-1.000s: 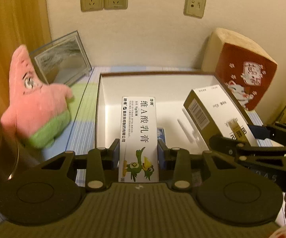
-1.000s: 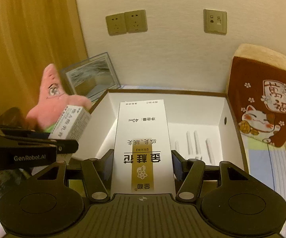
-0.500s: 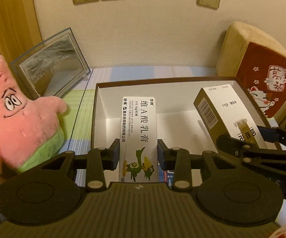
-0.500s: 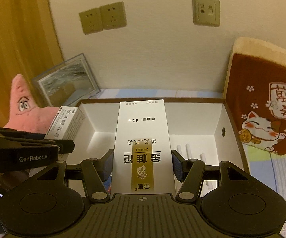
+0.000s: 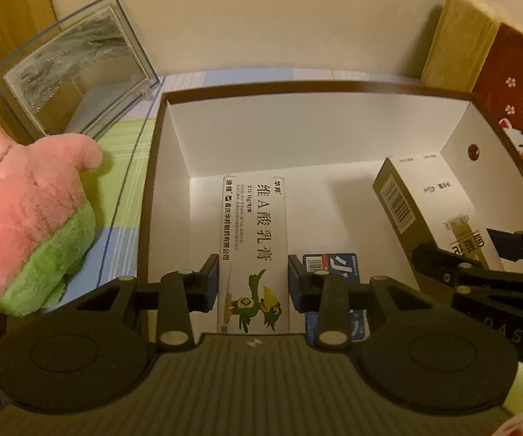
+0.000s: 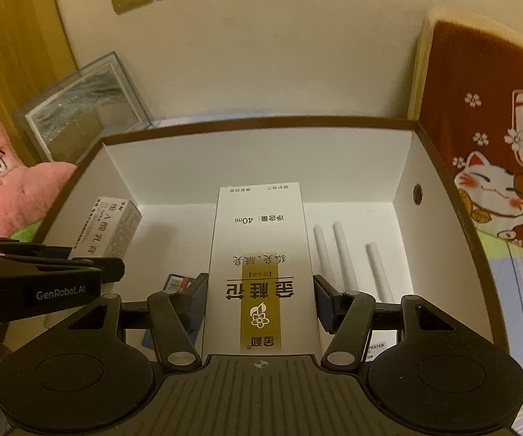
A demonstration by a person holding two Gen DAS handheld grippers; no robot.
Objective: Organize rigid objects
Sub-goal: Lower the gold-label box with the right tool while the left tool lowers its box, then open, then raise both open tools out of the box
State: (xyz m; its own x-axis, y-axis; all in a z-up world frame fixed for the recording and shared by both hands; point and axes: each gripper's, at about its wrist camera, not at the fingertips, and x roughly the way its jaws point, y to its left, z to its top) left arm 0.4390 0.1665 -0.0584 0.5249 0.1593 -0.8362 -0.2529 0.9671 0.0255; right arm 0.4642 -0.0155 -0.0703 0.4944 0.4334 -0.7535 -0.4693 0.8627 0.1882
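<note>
left gripper (image 5: 253, 283) clamped on a narrow white cardboard carton printed with a green bird (image 5: 254, 250), blue-padded fingers (image 5: 210, 283) pressed to both long sides, carton jutting forward over the open white box with a brown rim (image 5: 319, 85). right gripper (image 6: 259, 301) gripping a wider white carton with a gold stripe (image 6: 259, 265) the same way, above that box's floor. three white tubes (image 6: 341, 250) lying inside, perhaps plastic. blue packet (image 5: 334, 265) on the floor. pink plush starfish (image 5: 25, 210) beside the box.
</note>
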